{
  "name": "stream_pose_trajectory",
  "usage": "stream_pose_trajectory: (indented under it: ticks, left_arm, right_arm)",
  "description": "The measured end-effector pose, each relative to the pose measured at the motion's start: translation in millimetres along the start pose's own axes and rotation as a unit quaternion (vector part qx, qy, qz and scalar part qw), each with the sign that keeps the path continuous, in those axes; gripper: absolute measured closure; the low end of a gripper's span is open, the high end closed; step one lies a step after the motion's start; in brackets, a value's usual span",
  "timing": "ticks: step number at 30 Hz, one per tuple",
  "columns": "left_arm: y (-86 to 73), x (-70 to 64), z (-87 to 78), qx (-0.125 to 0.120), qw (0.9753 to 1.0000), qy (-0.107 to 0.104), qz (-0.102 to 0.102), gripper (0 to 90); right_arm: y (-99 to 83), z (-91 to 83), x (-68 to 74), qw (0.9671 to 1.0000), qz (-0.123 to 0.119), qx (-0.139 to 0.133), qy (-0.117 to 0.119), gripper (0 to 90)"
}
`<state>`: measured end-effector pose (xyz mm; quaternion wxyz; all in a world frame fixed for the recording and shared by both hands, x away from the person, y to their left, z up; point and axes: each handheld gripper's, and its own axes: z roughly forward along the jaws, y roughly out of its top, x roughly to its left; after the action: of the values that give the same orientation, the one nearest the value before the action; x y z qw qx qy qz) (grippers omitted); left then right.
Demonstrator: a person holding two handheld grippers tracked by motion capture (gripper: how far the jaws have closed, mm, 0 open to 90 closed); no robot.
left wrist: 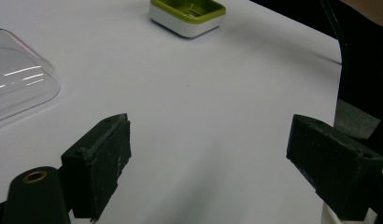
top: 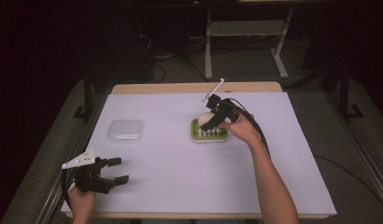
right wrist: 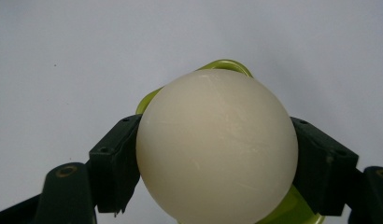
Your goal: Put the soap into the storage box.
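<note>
Right tool (top: pixel 216 116) clamped on a cream-white soap ball (top: pixel 206 117), one black jaw pressed to each side of it. In the right gripper view the ball (right wrist: pixel 216 147) bulges between the jaws, smooth, with faint scratches across its face. Green dish rim (right wrist: pixel 224 64) peeks out behind and below it.

Ball sits over the green soap dish (top: pixel 209 134), at the dish's far end; whether it touches the dish's ribs or hangs just above them, I cannot tell. Dish has a white base and a ribbed green insert. It lies right of the middle of the white-covered surface (top: pixel 171 163). The person's right hand (top: pixel 241 128) grips the tool from the near right, forearm running down to the bottom edge, black cable looping alongside.

Left tool (top: pixel 116 170) low at the near left corner of the surface, jaws wide apart, nothing between them. In the left gripper view, bare white sheet shows between the two jaws (left wrist: pixel 208 163); the dish (left wrist: pixel 187 16) far ahead.

Clear plastic lid (top: pixel 126 131) lies flat on the surface, beyond the left tool and well left of the dish.
</note>
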<state>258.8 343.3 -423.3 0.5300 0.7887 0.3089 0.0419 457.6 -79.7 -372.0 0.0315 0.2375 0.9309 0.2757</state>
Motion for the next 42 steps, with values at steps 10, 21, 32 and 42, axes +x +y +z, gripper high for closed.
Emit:
stream_pose_trajectory:
  ticks: [10,21,32,42]
  left_arm:
    - [-0.3,0.0,-0.1,0.000,1.0000,0.000,-0.001,13.2]
    - [-0.2,-0.1,-0.4,0.000,1.0000,0.001,-0.001,13.2]
    - [-0.2,-0.2,-0.2,0.000,1.0000,0.001,-0.001,13.1]
    - [-0.2,-0.2,-0.5,0.001,1.0000,0.001,-0.001,13.1]
  right_arm:
    - [-1.8,5.6,-3.2,1.0000,0.008,0.005,0.000,24.0]
    - [-3.0,10.5,-6.8,0.9998,0.013,0.011,-0.005,24.0]
    - [-5.5,15.0,-8.7,0.9996,0.021,0.018,-0.004,24.0]
    - [-6.1,18.9,-9.1,0.9994,0.023,0.027,-0.005,24.0]
